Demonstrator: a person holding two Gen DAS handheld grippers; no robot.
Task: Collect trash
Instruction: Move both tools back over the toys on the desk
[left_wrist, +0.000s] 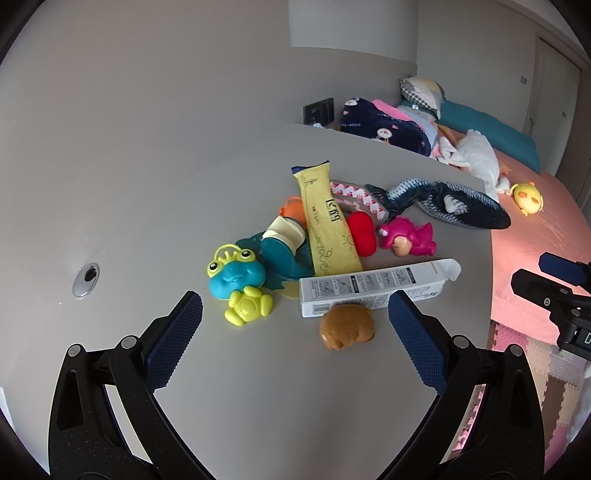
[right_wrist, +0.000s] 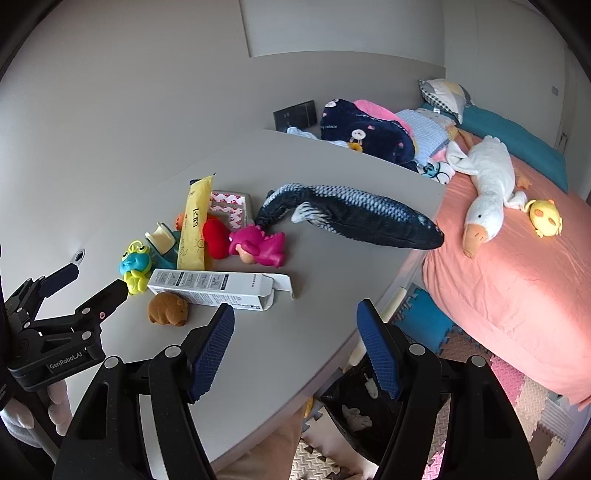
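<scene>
**Both grippers hover empty-handed over a cluttered tabletop**

The left gripper (left_wrist: 295, 306) hangs above the near part of the grey tabletop (left_wrist: 258, 387), its blue-padded fingers (left_wrist: 177, 332) spread wide apart with nothing between them. The right gripper (right_wrist: 295, 321) is held beside it, over the tabletop's near edge, fingers (right_wrist: 376, 350) likewise apart and empty. A hand (right_wrist: 22, 417) grips the left tool's handle at the lower left of the right wrist view.

The trash lies mixed in with toys in a heap ahead of both grippers. A long white carton (left_wrist: 369, 288), its end flap open, lies flat at the near side of the heap, just beyond a small brown plush (left_wrist: 347, 326). Behind it a yellow wrapper (left_wrist: 328, 221) lies lengthwise, resting over a teal toy (left_wrist: 284, 254) and next to a red plush (left_wrist: 364, 232). A strip of red-and-white printed backing paper (left_wrist: 354, 195) sits at the far side of the heap.

Around these are a blue-and-yellow frog toy (left_wrist: 236, 277), a pink dinosaur toy (left_wrist: 410, 236) and a long dark fish plush (right_wrist: 354, 218) whose head overhangs the tabletop's edge toward the bed (right_wrist: 517, 295). On the bed rest a white goose plush (right_wrist: 487, 184) and a yellow chick toy (right_wrist: 546, 218). A black-lined bin (right_wrist: 354, 417) stands on the floor below the tabletop's edge, between the right gripper's fingers in its own view.
</scene>
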